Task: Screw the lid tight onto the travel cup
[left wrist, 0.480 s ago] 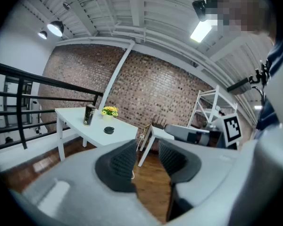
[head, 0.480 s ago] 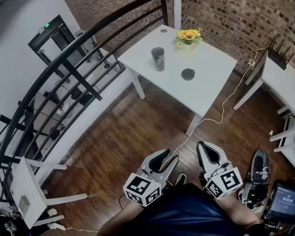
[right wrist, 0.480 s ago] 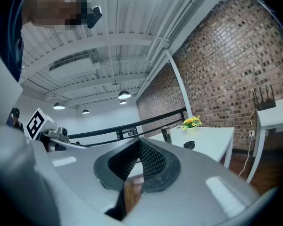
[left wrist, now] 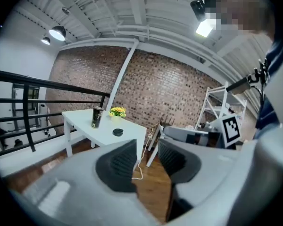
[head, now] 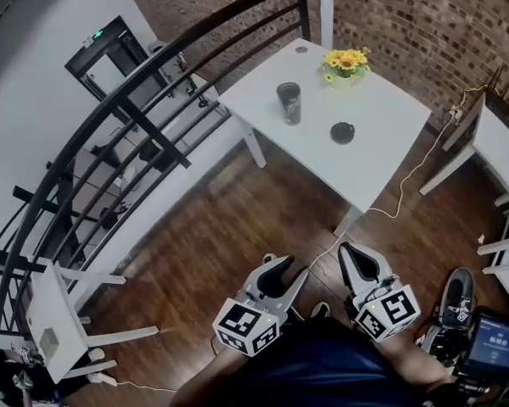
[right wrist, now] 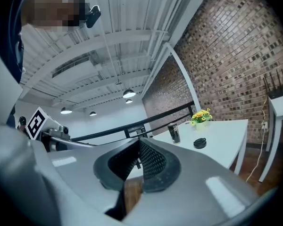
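- Travel cup (head: 289, 103) stands upright on the white desk (head: 382, 147), with the lid (head: 342, 131) lying near it, off the cup.
- Your left claw (head: 287, 270): jaws slightly apart, nothing between them.
- Your right claw (head: 350, 252): jaws together, empty.
- Both claws sit low at your body, well apart from the desk.

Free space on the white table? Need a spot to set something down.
The white table is mostly bare. The widest patch is the near corner, on the person's side of the lid. A second is the right edge, past the flower pot and lid. It is busiest in the middle, where the travel cup, lid and flowers cluster.
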`<state>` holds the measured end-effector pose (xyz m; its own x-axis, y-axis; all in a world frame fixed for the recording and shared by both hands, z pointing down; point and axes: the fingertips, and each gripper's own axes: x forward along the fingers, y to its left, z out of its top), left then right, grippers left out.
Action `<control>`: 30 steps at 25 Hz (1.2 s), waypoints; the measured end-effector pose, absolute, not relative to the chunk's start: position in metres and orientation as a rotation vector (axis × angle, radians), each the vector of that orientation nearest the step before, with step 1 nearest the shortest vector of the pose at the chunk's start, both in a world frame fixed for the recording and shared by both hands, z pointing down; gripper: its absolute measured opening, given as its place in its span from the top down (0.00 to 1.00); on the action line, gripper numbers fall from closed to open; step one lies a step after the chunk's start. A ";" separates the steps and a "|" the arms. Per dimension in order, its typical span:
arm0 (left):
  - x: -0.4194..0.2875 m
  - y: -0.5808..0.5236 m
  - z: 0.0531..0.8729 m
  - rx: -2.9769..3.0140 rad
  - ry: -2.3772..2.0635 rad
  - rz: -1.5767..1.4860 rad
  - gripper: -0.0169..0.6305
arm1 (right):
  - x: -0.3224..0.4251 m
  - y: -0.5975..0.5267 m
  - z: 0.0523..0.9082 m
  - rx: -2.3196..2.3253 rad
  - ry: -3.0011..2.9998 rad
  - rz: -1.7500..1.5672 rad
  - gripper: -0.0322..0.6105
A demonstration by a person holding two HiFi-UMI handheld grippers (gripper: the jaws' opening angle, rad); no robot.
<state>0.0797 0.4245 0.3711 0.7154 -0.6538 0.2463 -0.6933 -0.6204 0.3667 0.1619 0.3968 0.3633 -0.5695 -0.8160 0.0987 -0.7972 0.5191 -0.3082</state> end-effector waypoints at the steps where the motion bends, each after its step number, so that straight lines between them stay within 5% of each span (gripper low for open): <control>1: 0.077 0.415 0.374 2.483 -1.027 0.122 0.76 | 0.161 0.387 0.367 -1.447 2.684 -0.503 0.93; 20: -0.016 0.188 0.379 2.729 -0.910 0.094 0.77 | 0.099 0.189 0.379 -1.825 2.825 -0.327 0.93; 30: -0.001 0.075 0.366 2.660 -1.110 0.084 0.82 | 0.204 0.068 0.465 -1.988 2.884 -0.553 0.92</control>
<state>-0.0015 0.0752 0.3661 0.7071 -0.6908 0.1510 -0.7057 -0.6757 0.2133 0.2037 0.0680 0.4649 -0.3164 -0.8136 0.4878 -0.9363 0.3503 -0.0229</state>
